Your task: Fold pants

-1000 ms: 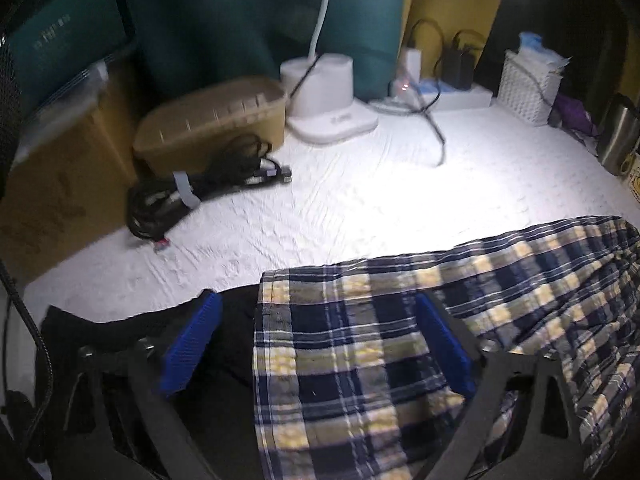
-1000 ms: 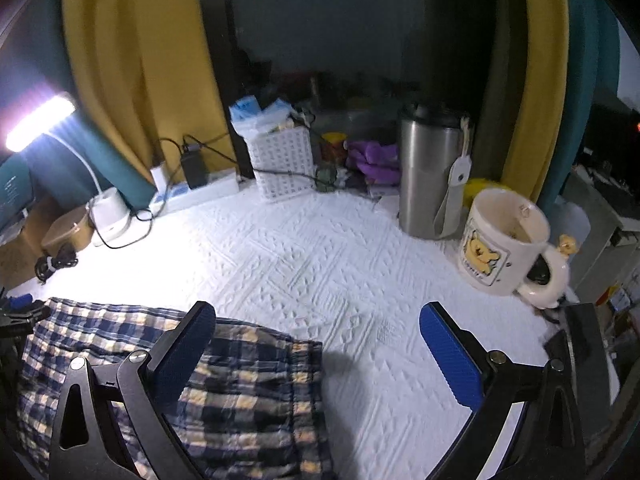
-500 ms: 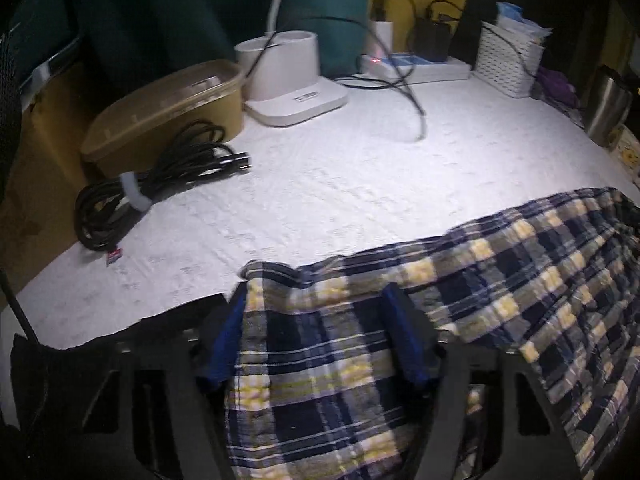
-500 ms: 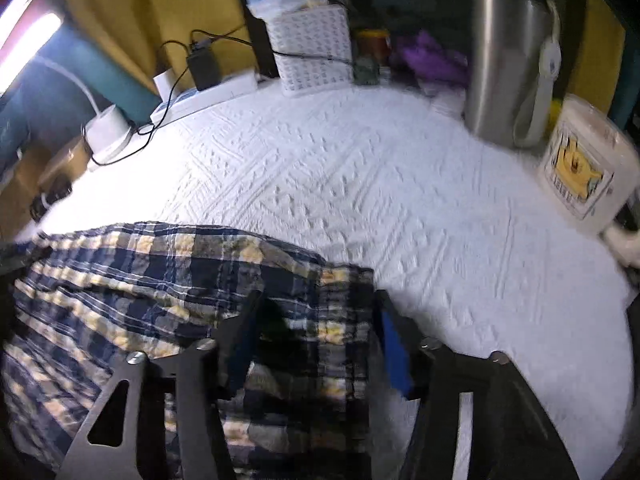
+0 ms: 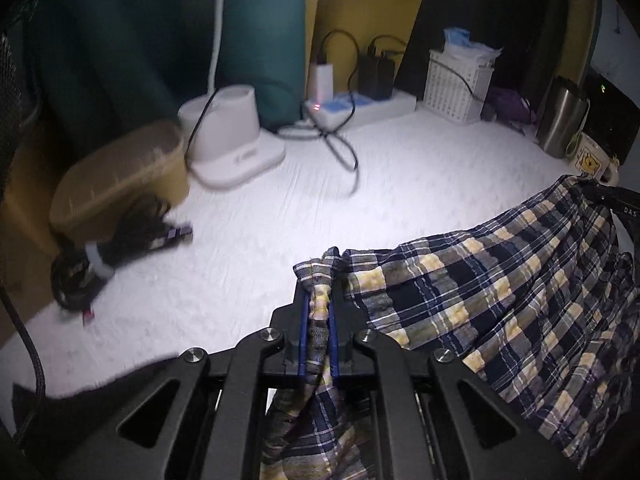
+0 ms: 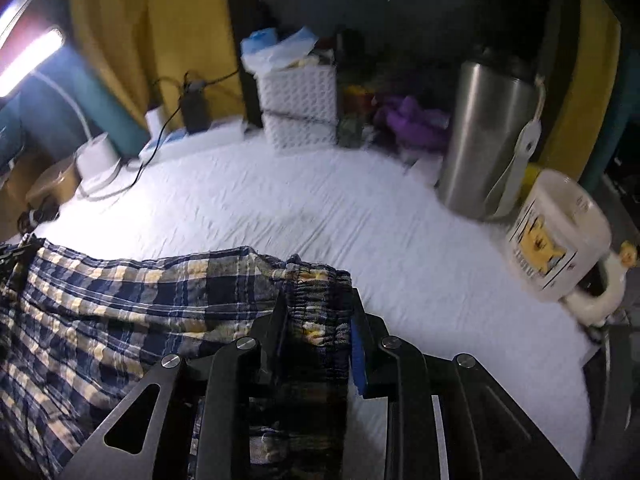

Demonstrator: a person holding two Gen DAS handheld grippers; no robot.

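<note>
left fingers (image 5: pixel 305 332) pinching pants (image 5: pixel 500 300) hem, right fingers (image 6: pixel 358 356) clamping waistband

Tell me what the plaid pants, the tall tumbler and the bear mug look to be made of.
Plaid pants: thin woven cloth, probably cotton, matte; it crinkles and bunches.
Tall tumbler: looks like brushed stainless steel, with a dull grey sheen and soft reflections.
Bear mug: likely glazed ceramic, cream and glossy, with thick walls and a printed picture; plastic cannot be ruled out.
</note>
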